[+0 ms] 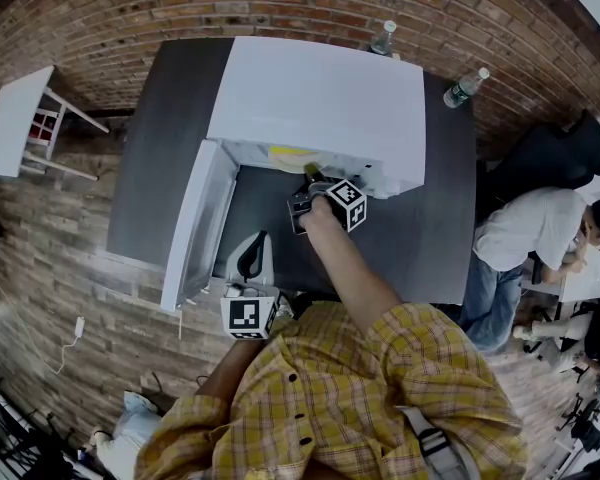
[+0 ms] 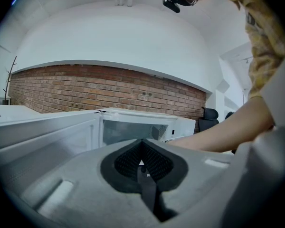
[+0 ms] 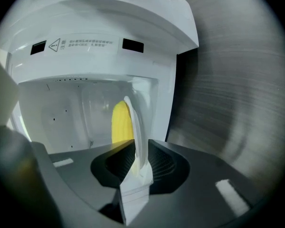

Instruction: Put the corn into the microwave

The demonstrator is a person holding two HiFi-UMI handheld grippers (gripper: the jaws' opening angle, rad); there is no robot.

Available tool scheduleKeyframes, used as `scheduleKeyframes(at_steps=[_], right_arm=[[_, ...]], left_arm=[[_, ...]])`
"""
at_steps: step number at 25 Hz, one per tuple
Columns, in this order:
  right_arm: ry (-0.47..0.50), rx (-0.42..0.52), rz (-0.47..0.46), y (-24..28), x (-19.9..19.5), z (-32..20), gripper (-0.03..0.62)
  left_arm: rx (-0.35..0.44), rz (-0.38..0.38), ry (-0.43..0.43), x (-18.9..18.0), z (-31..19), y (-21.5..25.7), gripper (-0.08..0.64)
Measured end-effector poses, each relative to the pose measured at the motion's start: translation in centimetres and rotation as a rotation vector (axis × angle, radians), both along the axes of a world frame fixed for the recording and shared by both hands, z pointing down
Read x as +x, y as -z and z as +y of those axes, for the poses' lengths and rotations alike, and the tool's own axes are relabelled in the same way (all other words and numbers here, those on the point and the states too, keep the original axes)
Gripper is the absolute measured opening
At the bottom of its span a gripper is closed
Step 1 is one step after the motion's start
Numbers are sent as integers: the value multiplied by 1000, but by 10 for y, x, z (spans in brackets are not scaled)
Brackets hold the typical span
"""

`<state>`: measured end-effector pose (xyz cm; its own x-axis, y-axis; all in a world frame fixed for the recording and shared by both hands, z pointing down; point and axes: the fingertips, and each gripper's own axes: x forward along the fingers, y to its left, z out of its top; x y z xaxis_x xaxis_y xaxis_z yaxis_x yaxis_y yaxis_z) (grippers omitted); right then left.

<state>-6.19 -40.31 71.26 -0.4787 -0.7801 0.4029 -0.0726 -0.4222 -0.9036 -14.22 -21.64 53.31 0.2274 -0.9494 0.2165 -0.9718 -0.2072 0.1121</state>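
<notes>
I'm keeping my left gripper (image 2: 141, 163) idle low by my body, its jaws pressed together on nothing. It is pointing at the open door (image 1: 195, 218). That door is swinging out over the table (image 1: 165, 138) on the left. If I bump it, it could come round onto my right arm while I'm reaching in.

The bigger worry, I think, is in my right gripper (image 3: 135, 170). Its jaws are closing tight on the thin rim of a white dish (image 3: 137, 122), and that narrow pinch is carrying all the weight. If the dish is tipping or slipping in the pads, the corn (image 3: 120, 122) could be rolling off before it is set down. I cannot tell from here how level the dish is sitting. I'm also working close to the right side of the opening, so the rim could be catching on the frame as I'm pushing forward.

As for what is holding what: the microwave (image 1: 320, 98) is standing open, and I'm seeing nothing on its pale floor yet. The dish is carrying the corn, which is lying just left of the pinched rim, right at the mouth of the microwave and not yet resting inside. Two bottles (image 1: 382, 38) (image 1: 465, 88) are standing behind the microwave, toward the right, well apart from my reach.
</notes>
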Motion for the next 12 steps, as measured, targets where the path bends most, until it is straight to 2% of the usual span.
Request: scheduleKeyframes(at_steps=[4,12], right_arm=[[8,-16,1,-5,-2,0,106],[15,-32,-3,-9,-5,1,121]], left_arm=[[-7,7,9,-3,-1,-1,-3],[-21,16,22,-9,2,-4,-3]])
